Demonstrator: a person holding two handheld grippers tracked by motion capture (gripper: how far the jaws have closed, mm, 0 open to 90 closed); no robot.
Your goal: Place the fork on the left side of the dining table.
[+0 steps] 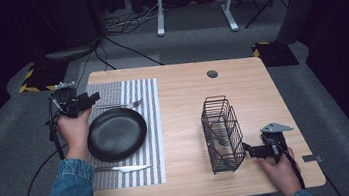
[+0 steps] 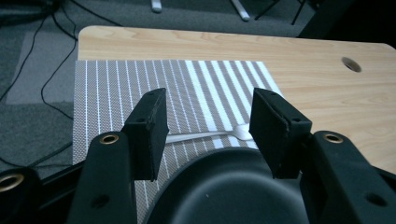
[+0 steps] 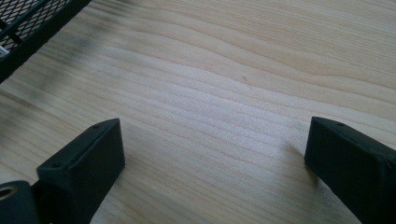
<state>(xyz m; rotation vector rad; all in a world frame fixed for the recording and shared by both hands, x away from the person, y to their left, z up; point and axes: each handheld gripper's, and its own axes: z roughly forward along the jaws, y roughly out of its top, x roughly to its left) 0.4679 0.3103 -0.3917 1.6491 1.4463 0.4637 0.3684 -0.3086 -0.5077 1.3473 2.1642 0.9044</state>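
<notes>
Your left gripper (image 1: 93, 97) hangs open and empty above the fork (image 2: 219, 136), which lies on the striped placemat (image 1: 147, 96) beyond the black plate (image 1: 116, 134), completing a place setting. Your right gripper (image 1: 245, 148) rests open beside the wire caddy (image 1: 222, 133) on the tabletop (image 1: 183, 102).

— What's on the near edge of that striped mat (image 1: 144, 94)?
— A knife (image 1: 123, 169). Beyond the table (image 1: 183, 102), cables (image 1: 125, 23) and a white frame (image 1: 159, 21) on the floor.
</notes>
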